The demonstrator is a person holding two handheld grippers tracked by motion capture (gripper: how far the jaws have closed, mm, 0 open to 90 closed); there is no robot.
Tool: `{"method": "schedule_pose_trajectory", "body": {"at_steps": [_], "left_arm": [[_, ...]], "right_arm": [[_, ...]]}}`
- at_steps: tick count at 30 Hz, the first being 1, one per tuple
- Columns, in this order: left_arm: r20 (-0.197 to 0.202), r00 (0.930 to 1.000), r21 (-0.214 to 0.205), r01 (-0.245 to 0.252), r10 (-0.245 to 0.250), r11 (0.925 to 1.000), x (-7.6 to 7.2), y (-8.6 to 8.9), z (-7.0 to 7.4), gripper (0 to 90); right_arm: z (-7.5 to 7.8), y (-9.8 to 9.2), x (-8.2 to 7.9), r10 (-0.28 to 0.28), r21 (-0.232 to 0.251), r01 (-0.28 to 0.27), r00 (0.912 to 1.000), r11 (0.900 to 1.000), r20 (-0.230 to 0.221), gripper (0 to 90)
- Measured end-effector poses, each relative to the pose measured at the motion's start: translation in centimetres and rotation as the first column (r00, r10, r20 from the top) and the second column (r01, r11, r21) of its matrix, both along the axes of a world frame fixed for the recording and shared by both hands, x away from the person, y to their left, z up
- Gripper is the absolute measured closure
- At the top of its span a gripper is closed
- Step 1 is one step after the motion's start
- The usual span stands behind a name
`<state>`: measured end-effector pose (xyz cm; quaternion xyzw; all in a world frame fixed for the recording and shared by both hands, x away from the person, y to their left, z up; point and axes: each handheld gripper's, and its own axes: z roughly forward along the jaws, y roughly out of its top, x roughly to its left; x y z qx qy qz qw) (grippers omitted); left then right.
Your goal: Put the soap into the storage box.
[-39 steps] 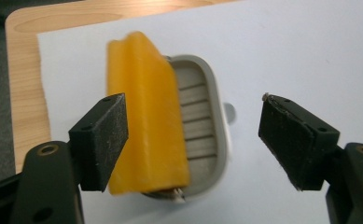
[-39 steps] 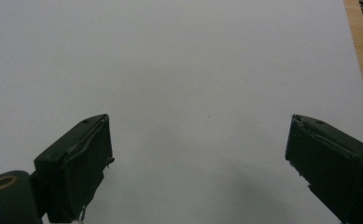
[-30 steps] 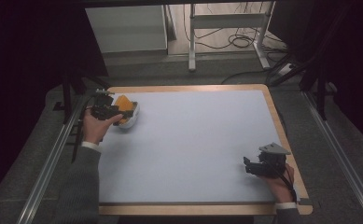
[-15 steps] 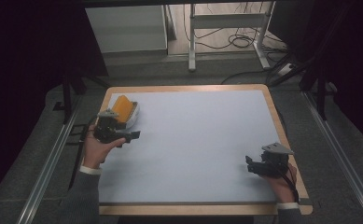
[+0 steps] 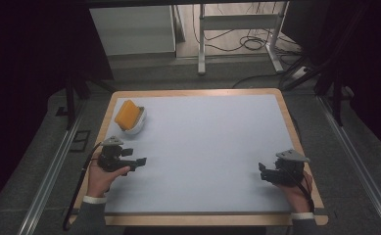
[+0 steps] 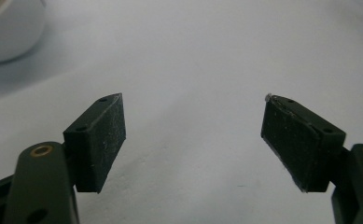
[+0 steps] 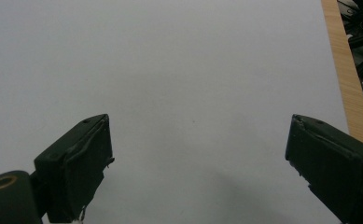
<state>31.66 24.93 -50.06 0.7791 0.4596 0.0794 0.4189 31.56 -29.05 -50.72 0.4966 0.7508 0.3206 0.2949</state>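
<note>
A white bowl (image 5: 135,124) with an orange sponge-like block (image 5: 126,114) standing in it sits at the far left of the pale table mat (image 5: 202,147). My left gripper (image 5: 140,162) is nearer the front edge than the bowl, apart from it, jaws pointing right. In the left gripper view the left gripper (image 6: 193,135) is open with nothing between its pads, and the bowl's edge (image 6: 6,32) shows at the top left. My right gripper (image 5: 262,174) rests low at the front right. In the right gripper view the right gripper (image 7: 198,163) is open over bare mat.
The mat lies on a wooden-edged table (image 5: 291,117). Metal rails (image 5: 56,166) run along both sides. Behind the table stand a metal frame (image 5: 237,34) and floor cables (image 5: 256,44).
My left gripper has drawn back from the bowl toward the front edge, leaving the orange block in the bowl. The right gripper has barely moved.
</note>
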Motion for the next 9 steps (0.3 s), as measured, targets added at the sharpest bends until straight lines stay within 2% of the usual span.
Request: {"method": "schedule_pose_trajectory", "body": {"at_steps": [2,5,7,9], "left_arm": [[-0.016,0.9999,0.018,0.002,-0.002,0.9998,0.25,-0.12,-0.46,22.2],[-0.009,0.9999,0.007,-0.004,0.004,1.0000,0.42,-0.12,-0.49,22.2],[-0.006,0.9998,0.013,-0.016,0.016,0.9998,0.51,-0.12,-0.53,22.2],[-0.006,0.9996,0.021,-0.027,0.027,0.9994,0.58,-0.09,-0.64,22.2]], "right_arm": [[-0.01,0.00,0.00,0.000,0.000,0.000,1.0000,1.0000,-0.001,7.3],[-0.04,0.02,0.00,0.001,0.003,-0.001,1.0000,1.0000,-0.003,7.3],[0.08,0.17,-0.09,0.017,0.027,-0.017,0.9998,0.9995,-0.004,7.3],[0.20,0.37,-0.21,0.027,0.015,-0.027,0.9996,0.9995,0.004,7.3]]}}
